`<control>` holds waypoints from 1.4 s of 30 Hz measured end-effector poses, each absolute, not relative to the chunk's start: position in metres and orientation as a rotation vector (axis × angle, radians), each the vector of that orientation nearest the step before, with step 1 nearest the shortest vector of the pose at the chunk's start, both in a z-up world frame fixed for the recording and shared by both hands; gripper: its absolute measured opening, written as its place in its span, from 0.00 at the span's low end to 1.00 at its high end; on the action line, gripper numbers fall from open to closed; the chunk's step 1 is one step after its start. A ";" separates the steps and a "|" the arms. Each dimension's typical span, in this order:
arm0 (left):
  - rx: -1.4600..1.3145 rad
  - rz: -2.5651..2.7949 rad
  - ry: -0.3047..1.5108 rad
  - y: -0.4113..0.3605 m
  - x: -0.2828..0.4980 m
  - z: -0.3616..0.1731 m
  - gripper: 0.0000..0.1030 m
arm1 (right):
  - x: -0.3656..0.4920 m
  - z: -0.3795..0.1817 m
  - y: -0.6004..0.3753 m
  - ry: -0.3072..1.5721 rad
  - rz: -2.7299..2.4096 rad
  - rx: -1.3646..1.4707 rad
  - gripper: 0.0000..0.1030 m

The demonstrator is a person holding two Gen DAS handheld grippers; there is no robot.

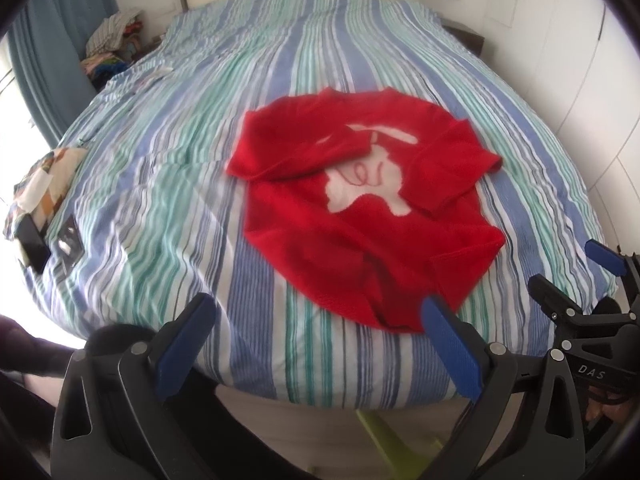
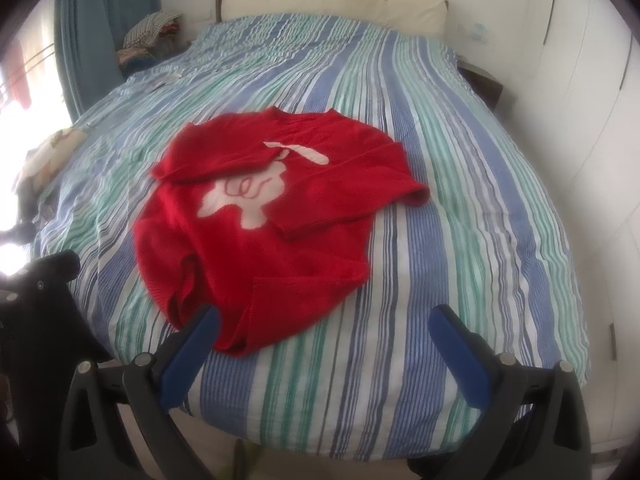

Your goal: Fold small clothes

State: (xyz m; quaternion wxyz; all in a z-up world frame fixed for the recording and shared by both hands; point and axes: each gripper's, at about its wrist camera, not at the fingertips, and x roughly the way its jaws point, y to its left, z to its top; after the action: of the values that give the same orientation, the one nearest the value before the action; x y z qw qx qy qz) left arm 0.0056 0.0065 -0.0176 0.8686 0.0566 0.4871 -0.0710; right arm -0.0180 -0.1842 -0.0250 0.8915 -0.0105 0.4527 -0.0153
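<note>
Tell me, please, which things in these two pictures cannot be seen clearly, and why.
- Red sweater: motion blur in both views; the red scribble on its white figure is unreadable, and the folded-in sleeves cover part of the figure.
- Dark flat objects at the bed's left edge, left wrist view: too blurred and distorted to identify.
- Clothes pile by the curtain: too small in both views.
- Right gripper, left wrist view: cut off by the frame edge.

each gripper, the left gripper [image 1: 318, 322] and the right gripper [image 2: 326, 330], consists of a black moulded frame with two fingers [image 1: 186, 344] faced in blue pads [image 2: 460, 356]. round silver pivot screws [image 1: 496, 347] sit at the finger bases. the right unit's body carries white "das" lettering [image 1: 593, 372].
</note>
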 end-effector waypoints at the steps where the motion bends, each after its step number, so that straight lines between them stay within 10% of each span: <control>1: 0.118 -0.147 1.020 0.007 0.006 -0.018 0.99 | -0.018 -0.025 -0.184 0.939 -0.028 -0.022 1.00; 29: 0.005 -0.068 1.019 0.075 0.036 -0.022 0.99 | -0.024 -0.028 -0.191 0.952 0.001 0.030 1.00; 42: 0.242 -0.134 1.216 -0.011 0.158 -0.137 0.99 | -0.030 -0.048 -0.230 0.994 -0.140 0.085 1.00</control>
State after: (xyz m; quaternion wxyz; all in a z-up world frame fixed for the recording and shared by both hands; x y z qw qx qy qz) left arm 0.1576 -0.0107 -0.1371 0.8118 0.1132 0.5694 -0.0628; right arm -0.0296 -0.2300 -0.0482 0.8758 0.0407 0.4763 -0.0669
